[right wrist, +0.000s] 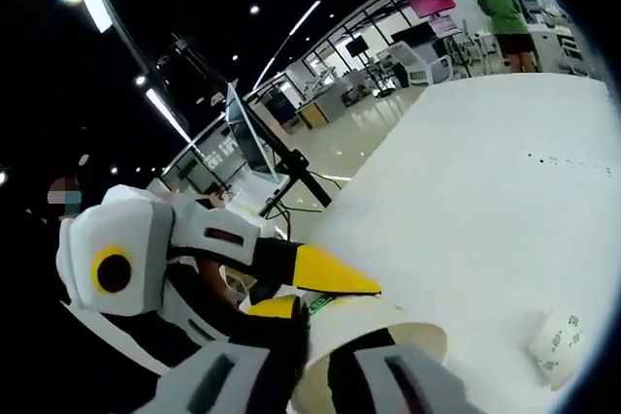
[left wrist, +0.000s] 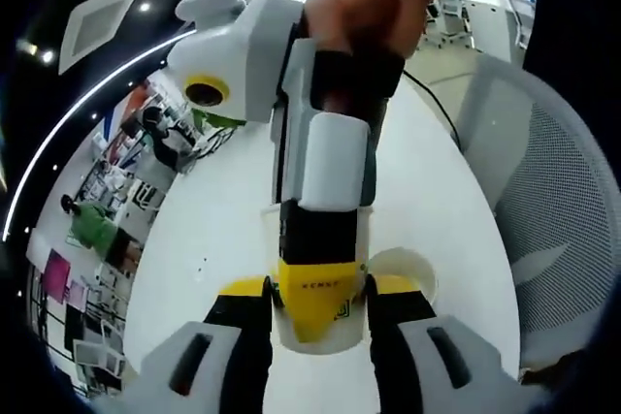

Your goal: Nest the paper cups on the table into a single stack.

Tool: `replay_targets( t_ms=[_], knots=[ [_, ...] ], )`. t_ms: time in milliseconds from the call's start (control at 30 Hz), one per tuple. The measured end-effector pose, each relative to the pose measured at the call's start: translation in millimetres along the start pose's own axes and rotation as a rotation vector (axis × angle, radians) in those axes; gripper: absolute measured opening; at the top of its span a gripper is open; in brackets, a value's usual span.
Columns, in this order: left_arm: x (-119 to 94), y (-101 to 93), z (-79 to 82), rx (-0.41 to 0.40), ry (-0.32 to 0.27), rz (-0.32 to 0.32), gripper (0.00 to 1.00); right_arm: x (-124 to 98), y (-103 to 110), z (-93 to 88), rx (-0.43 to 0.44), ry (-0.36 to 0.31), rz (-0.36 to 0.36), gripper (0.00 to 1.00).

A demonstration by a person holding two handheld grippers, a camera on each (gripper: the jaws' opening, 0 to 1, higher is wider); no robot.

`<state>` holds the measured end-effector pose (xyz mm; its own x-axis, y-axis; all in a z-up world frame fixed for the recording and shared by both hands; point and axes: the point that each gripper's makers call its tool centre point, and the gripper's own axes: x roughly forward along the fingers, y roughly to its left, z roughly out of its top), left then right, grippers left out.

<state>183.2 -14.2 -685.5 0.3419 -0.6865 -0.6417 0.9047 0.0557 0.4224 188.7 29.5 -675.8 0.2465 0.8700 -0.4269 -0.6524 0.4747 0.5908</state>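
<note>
A white paper cup (left wrist: 320,329) with green print stands between my left gripper's (left wrist: 315,300) black, yellow-tipped jaws, which are shut on its sides. My right gripper (left wrist: 315,283) comes down from above, held by a hand, and is shut on the cup's wall: one jaw is inside the rim and one outside. In the right gripper view the same cup (right wrist: 374,336) sits at my right gripper (right wrist: 315,338), and the left gripper (right wrist: 330,273) touches it from the left. Whether it is one cup or a nested pair I cannot tell. Another cup (left wrist: 406,267) (right wrist: 555,344) lies on the white table (left wrist: 223,220) (right wrist: 485,191) nearby.
A grey mesh chair (left wrist: 558,191) stands at the table's edge. A person in green (left wrist: 92,225) (right wrist: 505,7) stands far off among desks and shelves. A monitor on a stand (right wrist: 247,138) rises beyond the table edge.
</note>
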Motion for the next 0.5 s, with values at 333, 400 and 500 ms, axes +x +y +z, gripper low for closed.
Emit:
replay_targets(
  t_ms=[333,400,500],
  knots=[
    [-9.8,-0.2,-3.8,-0.089,-0.021,0.034,0.39,-4.8,-0.7,1.3,-0.031,0.005,-0.033,0.00],
    [-12.1,0.1,-6.8,-0.106,-0.023,0.041,0.41,-7.8,-1.3,3.5,-0.030,-0.001,-0.036,0.00],
    [-15.7,2.0,-11.6,-0.148,-0.030,0.054,0.42,-12.9,-1.0,4.5,-0.037,-0.004,-0.051,0.00]
  ],
)
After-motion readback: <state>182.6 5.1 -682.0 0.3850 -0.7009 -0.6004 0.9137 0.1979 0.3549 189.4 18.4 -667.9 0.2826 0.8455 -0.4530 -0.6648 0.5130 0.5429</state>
